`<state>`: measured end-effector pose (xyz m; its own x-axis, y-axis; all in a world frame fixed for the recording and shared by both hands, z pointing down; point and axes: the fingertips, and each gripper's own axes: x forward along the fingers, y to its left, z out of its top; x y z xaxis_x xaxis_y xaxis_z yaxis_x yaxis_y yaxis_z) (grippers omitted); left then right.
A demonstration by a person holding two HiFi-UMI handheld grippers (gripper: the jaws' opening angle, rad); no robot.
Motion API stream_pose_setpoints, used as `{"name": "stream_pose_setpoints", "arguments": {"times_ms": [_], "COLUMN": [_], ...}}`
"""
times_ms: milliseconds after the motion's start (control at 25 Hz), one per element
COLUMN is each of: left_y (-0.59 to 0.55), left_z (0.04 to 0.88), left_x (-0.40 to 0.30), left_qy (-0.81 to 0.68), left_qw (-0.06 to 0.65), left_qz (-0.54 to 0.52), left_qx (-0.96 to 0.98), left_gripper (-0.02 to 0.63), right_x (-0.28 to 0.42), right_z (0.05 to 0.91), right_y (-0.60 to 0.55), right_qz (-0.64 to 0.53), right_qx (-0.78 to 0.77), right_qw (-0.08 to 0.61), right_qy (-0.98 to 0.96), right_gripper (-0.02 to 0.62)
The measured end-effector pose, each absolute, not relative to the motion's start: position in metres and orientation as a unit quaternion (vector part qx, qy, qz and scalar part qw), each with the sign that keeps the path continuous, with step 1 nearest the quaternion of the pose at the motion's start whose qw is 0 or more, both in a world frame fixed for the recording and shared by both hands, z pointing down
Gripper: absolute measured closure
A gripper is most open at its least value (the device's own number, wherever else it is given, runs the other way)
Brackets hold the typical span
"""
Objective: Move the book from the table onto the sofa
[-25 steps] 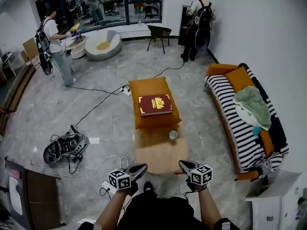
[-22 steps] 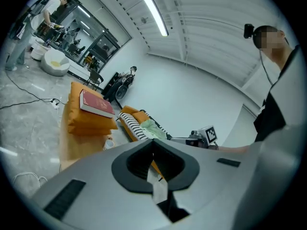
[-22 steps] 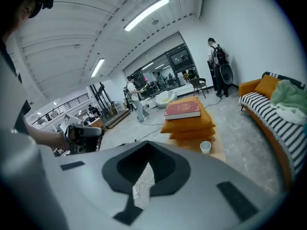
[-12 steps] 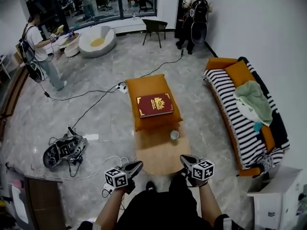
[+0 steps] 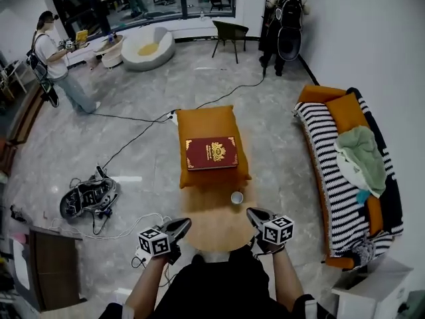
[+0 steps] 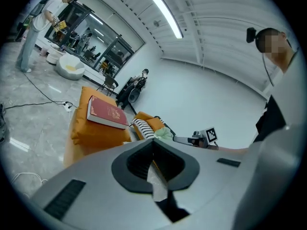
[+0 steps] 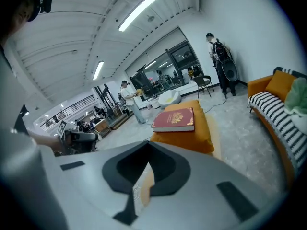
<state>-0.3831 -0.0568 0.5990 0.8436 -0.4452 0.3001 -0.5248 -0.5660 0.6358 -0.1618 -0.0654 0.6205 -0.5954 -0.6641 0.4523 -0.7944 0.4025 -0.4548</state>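
**Hardback waits on its cushion**

The red book [image 5: 211, 153] lies flat on an orange cushion [image 5: 209, 119] on the table [image 5: 219, 223], well apart from the striped sofa [image 5: 325, 158]. The left hand-held gripper [image 5: 181, 226] and right hand-held gripper [image 5: 253, 214] are both closed and empty. The book looks stiff, thick and probably heavy, so pinch it at opposite cover edges.

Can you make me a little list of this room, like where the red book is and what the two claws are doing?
book: red, flat on the orange cushion
orange cushion: on the far end of the table
cup: small, on the table, between cushion and claws
sofa: striped, on the right, green cloth on it
left claw: shut, empty, not touching the book
right claw: shut, empty, not touching the book
task: not started
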Motion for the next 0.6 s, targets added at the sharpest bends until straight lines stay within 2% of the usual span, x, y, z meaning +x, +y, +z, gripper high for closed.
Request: {"name": "stream_pose_setpoints", "arguments": {"times_ms": [320, 600], "left_y": [-0.099, -0.122], "left_z": [0.598, 0.607], "left_x": [-0.329, -0.334], "left_qy": [-0.315, -0.323], "left_qw": [0.371, 0.389], "left_qz": [0.063, 0.060], "left_qx": [0.872, 0.861], "left_gripper": [0.595, 0.595], "right_x": [-0.092, -0.085], "right_z": [0.639, 0.666], "right_y": [-0.112, -0.133], "right_qz": [0.352, 0.382], "right_qx": [0.405, 0.405], "right_qw": [0.096, 0.105], "right_qy": [-0.838, -0.824], "right_gripper": [0.589, 0.589]}}
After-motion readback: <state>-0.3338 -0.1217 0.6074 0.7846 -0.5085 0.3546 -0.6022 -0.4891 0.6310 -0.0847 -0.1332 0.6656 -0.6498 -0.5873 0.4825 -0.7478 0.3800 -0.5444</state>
